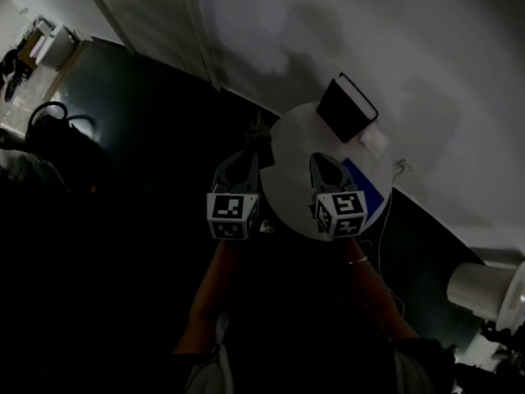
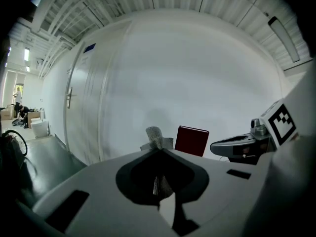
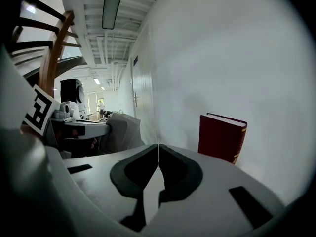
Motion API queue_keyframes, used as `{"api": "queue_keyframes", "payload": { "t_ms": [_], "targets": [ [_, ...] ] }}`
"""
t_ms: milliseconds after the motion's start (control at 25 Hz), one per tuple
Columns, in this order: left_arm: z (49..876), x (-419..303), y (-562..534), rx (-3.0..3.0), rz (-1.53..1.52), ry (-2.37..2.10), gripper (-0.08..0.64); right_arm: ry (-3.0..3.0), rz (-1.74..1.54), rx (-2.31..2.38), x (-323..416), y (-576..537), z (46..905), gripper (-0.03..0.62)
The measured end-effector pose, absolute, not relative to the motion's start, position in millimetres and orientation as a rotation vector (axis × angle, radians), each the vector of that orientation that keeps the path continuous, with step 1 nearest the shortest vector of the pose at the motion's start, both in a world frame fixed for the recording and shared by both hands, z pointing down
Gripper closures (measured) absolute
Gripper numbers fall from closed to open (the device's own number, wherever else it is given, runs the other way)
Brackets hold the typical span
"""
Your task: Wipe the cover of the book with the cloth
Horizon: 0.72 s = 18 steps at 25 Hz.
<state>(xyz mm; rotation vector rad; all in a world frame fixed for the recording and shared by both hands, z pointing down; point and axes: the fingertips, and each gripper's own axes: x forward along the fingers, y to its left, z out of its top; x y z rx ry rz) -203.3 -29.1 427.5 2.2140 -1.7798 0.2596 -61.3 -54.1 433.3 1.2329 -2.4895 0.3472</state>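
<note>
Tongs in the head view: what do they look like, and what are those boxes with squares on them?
Both the left tongs and right tongs are pale grey, tapering to a point, with dark pads inside. Each carries a white cube printed with black square markers.

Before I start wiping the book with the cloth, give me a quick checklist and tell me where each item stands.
1. Cloth gripped by the left gripper: ok, jaws closed on it.
2. Right gripper free: ok, shut with nothing between its jaws.
3. Book in sight: ok, upright on the round table near the wall.
4. Cloth on the cover: not ok, they are apart.
5. Book steadied: not ok, neither gripper touches it.
6. Book leaning on the wall: cannot tell.
</note>
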Motion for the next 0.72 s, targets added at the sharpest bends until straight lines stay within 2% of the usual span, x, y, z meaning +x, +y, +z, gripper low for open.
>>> {"api": "queue_keyframes", "payload": {
  "t_ms": [240,720],
  "targets": [
    [438.3,-192.3,-67.8,2.309,0.275,-1.656,0.537,-2.395,0.412,1.356,-42.5,-72.2,445.5,0.563],
    [453.0,-121.9,-101.3,2.456,0.354,-1.421,0.537,-2.294,0.466,1.564,17.4,-80.5,450.1,0.563]
  ]
}}
